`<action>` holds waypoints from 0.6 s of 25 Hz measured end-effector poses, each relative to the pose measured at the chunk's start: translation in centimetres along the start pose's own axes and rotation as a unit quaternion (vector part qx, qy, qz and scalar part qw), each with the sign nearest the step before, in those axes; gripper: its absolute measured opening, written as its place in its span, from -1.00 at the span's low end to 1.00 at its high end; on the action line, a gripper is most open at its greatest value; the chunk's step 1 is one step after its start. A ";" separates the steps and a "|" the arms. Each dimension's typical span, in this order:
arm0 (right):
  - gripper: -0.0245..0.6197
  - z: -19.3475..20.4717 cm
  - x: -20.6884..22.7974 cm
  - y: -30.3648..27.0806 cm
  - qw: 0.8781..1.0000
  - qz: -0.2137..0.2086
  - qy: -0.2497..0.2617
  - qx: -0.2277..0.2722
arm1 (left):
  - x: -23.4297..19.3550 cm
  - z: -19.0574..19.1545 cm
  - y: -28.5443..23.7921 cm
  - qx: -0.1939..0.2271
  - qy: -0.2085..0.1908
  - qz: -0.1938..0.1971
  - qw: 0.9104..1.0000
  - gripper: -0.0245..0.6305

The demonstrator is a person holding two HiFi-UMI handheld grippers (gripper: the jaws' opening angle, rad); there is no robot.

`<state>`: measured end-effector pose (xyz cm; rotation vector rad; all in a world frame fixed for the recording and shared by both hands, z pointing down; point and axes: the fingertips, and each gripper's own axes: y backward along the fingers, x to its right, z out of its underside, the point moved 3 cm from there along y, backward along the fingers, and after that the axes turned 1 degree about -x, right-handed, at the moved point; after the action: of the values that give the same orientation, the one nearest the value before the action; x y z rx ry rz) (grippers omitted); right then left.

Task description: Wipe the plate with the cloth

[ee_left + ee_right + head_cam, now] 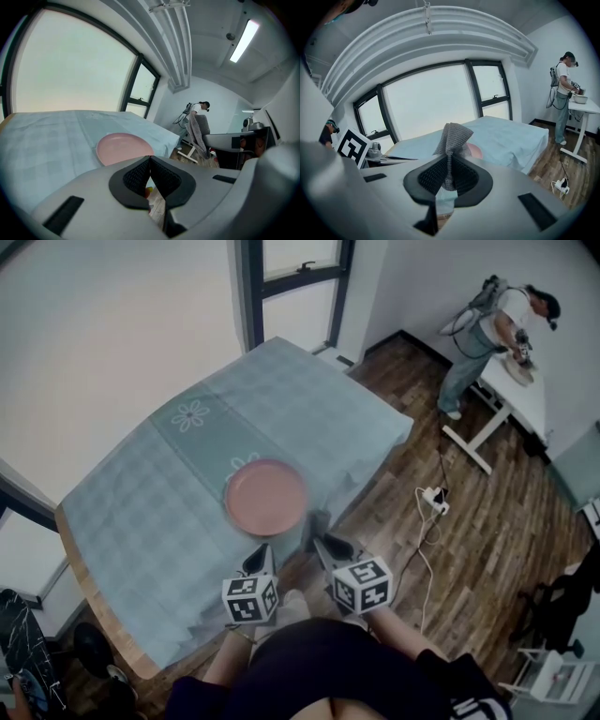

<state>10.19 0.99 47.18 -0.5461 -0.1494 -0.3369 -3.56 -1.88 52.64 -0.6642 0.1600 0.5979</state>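
1. A round pink plate lies on a pale blue checked tablecloth, near the tablecloth's edge on the grippers' side.
2. The left gripper hovers just short of the plate, off that edge, its jaws pressed together on nothing.
3. The right gripper, beside the left one and lower right of the plate, pinches a grey knitted cloth. The cloth stands up from the jaws, clear of the plate.

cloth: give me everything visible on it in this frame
The cloth is grey with a knitted or waffle-like texture, bunched into a narrow fold. The right hand-held gripper is shut on its lower part, and the free end flares out beyond the fingertips. It is held in the air by the table's near edge, not on the pink plate.
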 end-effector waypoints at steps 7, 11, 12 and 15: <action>-0.82 -1.6 0.5 -3.2 1.000 -0.005 0.005 -0.002 | -2.5 -1.6 -2.0 -0.003 0.001 -0.014 1.000 -0.88; -0.82 -2.4 1.0 -4.8 1.000 -0.010 0.010 -0.005 | -4.1 -1.7 -2.9 -0.009 0.006 -0.032 0.999 -0.88; -0.82 -2.5 1.1 -5.2 1.000 -0.012 0.011 -0.006 | -4.5 -1.7 -3.0 -0.011 0.008 -0.036 0.999 -0.88; -0.82 -3.0 1.4 -6.4 1.000 -0.016 0.012 -0.006 | -5.7 -1.6 -3.6 -0.016 0.012 -0.049 0.999 -0.88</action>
<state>9.39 -6.09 48.06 -0.5527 -0.1328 -0.3763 -6.11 -7.81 55.13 -0.7070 0.1397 0.4990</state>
